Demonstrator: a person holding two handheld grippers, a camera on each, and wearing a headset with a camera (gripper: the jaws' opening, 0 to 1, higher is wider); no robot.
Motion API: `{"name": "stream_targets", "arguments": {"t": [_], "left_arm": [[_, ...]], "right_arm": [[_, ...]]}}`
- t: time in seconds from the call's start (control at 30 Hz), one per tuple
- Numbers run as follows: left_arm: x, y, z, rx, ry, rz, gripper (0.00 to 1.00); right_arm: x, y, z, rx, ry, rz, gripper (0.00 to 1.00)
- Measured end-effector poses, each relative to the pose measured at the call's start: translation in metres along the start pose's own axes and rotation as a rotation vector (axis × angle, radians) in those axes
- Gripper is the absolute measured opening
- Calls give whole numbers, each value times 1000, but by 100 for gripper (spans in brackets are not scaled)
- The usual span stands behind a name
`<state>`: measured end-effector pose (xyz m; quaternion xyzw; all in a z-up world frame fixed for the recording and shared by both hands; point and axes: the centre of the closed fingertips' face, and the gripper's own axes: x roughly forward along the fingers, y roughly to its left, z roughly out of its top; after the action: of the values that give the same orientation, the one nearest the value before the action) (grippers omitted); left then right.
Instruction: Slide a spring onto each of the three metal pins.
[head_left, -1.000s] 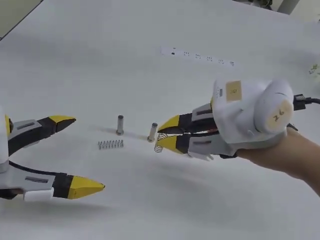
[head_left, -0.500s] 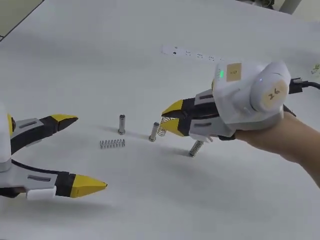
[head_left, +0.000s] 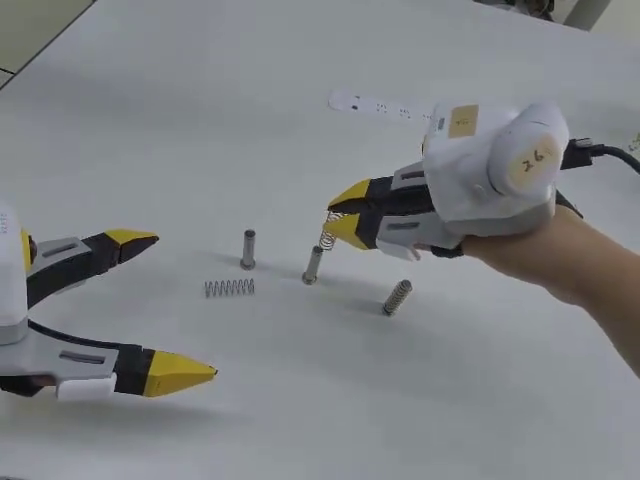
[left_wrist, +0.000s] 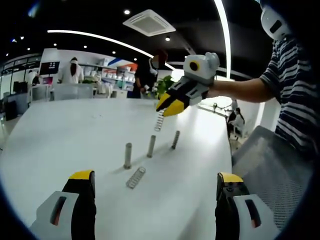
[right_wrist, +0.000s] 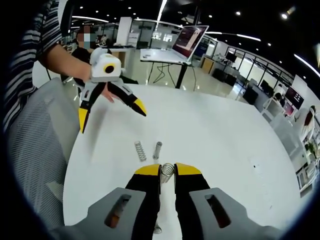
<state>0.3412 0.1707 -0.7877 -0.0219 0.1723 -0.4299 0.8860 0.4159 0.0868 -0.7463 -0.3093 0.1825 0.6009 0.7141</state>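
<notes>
Three metal pins stand on the white table. The left pin (head_left: 248, 249) (left_wrist: 128, 155) and the middle pin (head_left: 313, 265) (left_wrist: 151, 146) (right_wrist: 157, 150) are bare. The right pin (head_left: 396, 297) (left_wrist: 175, 139) wears a spring. My right gripper (head_left: 336, 220) (left_wrist: 167, 107) (right_wrist: 168, 171) is shut on a second spring (head_left: 327, 238) (left_wrist: 159, 121) (right_wrist: 168, 170), which hangs just above the middle pin's top. A third spring (head_left: 229, 288) (left_wrist: 135, 177) (right_wrist: 139, 150) lies flat in front of the left pin. My left gripper (head_left: 170, 306) (left_wrist: 156, 177) (right_wrist: 111, 114) stands open at the left, holding nothing.
A white power strip (head_left: 395, 108) lies far back on the table (head_left: 300, 400). A person's hand (head_left: 540, 260) holds the right gripper, with its cable (head_left: 605, 153) trailing right. Office desks and other people show beyond the table.
My right gripper has risen from table level beside the middle pin, lifting the spring with it. The pin with a spring on it has come into sight beneath it. The left gripper has held still.
</notes>
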Motion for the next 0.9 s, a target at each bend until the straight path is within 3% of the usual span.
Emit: {"name": "stream_targets", "arguments": {"t": [0.4, 0.9], "left_arm": [[1, 2, 2, 0, 0, 2, 98], [-1, 2, 1, -3, 5, 9, 98]], "right_arm": [[10, 1, -3, 28, -1, 11, 7], [25, 7, -28, 56, 45, 31, 7]]}}
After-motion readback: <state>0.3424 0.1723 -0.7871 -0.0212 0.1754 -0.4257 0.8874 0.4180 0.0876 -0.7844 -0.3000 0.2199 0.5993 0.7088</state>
